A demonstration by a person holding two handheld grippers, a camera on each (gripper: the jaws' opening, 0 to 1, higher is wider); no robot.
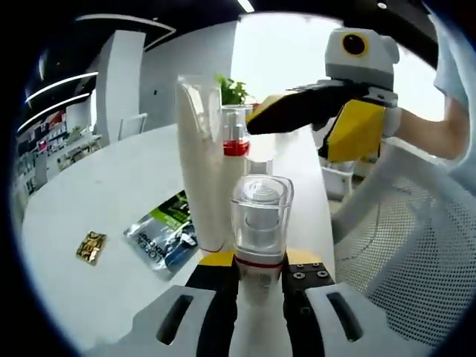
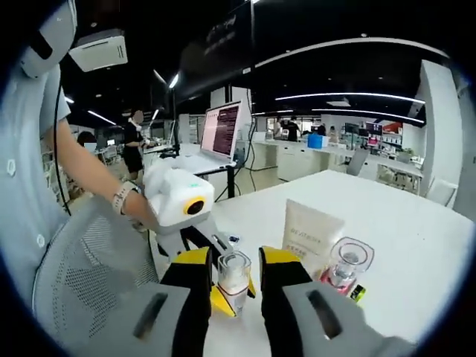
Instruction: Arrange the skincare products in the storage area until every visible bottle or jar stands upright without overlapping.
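Upright on the white counter (image 1: 97, 201), the clear-capped bottle (image 1: 260, 223) sat clamped between the left tool's (image 1: 259, 286) jaws, at six o'clock of the tall cream tube (image 1: 201, 163), while the right tool (image 2: 233, 286) stood open around it.

The lower body of the clear-capped bottle (image 1: 260, 230) is hidden between the left gripper's jaws. The small red-banded bottle (image 1: 236, 137) stands partly hidden behind the cream tube (image 1: 202, 171), its top crossed by the right gripper (image 1: 297, 108). Print on the foil sachet (image 1: 165, 236) and gold packet (image 1: 91, 247) is too small to read.
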